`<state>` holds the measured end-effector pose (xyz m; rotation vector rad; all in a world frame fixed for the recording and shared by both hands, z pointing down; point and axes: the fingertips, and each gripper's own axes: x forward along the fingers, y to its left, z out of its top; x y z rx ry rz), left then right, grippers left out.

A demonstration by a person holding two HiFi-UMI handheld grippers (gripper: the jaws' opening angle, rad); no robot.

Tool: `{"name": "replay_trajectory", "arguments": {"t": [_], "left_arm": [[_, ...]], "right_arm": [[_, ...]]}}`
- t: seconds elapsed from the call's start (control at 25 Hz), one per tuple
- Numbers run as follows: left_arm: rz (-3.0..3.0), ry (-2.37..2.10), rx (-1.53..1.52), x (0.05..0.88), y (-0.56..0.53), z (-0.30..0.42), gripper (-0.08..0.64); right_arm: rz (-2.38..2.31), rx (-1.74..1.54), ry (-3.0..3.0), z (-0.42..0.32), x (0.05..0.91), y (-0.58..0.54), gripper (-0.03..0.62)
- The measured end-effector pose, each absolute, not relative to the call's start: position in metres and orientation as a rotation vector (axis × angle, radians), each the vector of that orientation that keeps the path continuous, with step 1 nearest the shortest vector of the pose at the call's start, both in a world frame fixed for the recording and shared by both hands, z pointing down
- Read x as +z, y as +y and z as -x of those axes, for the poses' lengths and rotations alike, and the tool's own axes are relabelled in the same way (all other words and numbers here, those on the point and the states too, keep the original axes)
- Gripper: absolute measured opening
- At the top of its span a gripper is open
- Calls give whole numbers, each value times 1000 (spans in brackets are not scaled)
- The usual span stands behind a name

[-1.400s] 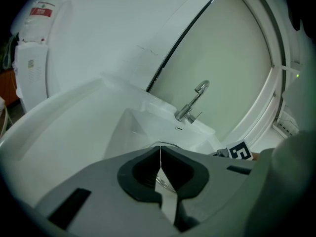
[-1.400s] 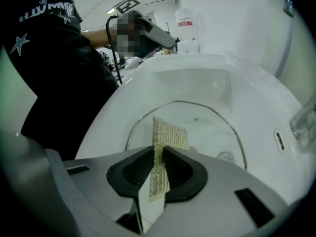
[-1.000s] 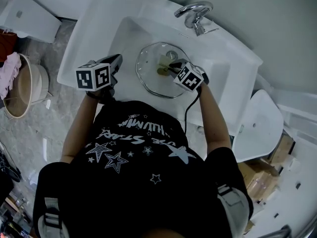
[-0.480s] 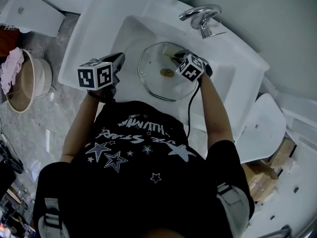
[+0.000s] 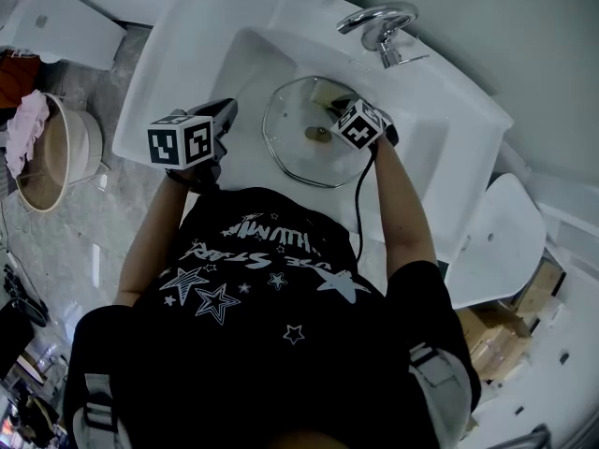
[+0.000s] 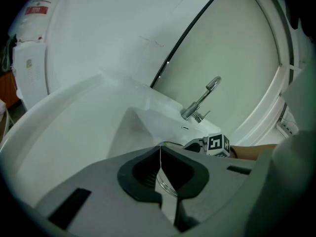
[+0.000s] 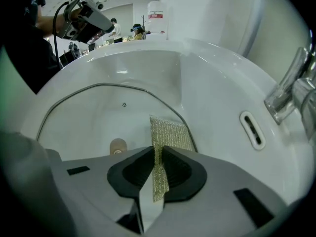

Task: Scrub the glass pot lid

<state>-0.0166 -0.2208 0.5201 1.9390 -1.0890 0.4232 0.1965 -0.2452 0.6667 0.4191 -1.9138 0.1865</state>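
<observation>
The glass pot lid (image 5: 292, 157) lies flat in the white sink (image 5: 187, 54), its small knob (image 5: 316, 135) bare at the centre. My right gripper (image 5: 334, 107) is shut on a gold-green scouring cloth (image 7: 168, 130) and rests over the far part of the lid (image 7: 94, 113), near its rim; the knob (image 7: 118, 145) sits just left of the jaws. My left gripper (image 5: 227, 111) hovers at the basin's left side, apart from the lid. Its jaws are shut (image 6: 160, 150) with nothing seen between them.
The chrome faucet (image 5: 379, 21) stands behind the basin, with an overflow slot (image 7: 252, 129) below it. A basket with pink cloth (image 5: 42, 157) stands on the floor at left. A white seat-like piece (image 5: 496, 237) and cardboard boxes (image 5: 501, 340) are at right.
My right gripper has slid the cloth from the lid's centre toward its far edge, uncovering the knob. The left gripper has stayed at the basin's left side.
</observation>
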Motion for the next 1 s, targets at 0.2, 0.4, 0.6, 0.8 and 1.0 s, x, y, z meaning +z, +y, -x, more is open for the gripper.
{"name": "replay_trajectory", "arguments": {"t": [0.2,0.4,0.6,0.8,1.0], "left_arm": [[-1948,-1091,418,516,-216,15,12],[-1964,-1084,412,513,-207,15,12],[-1979,-1069,404,511,-197,12,12],[-1984,-1064,405,509,-188,13,12],[-1987,-1053,402,510,-182,13,12]], "right_arm": [[-359,243,-1906,-197,669,-222,61],[-256,286,-1949,-182,662,-184,61],[-249,340,-1969,-177,654,-160,61],[-228,360,-1982,-174,645,-145,61],[-180,388,-1971,-169,639,-126,61]]}}
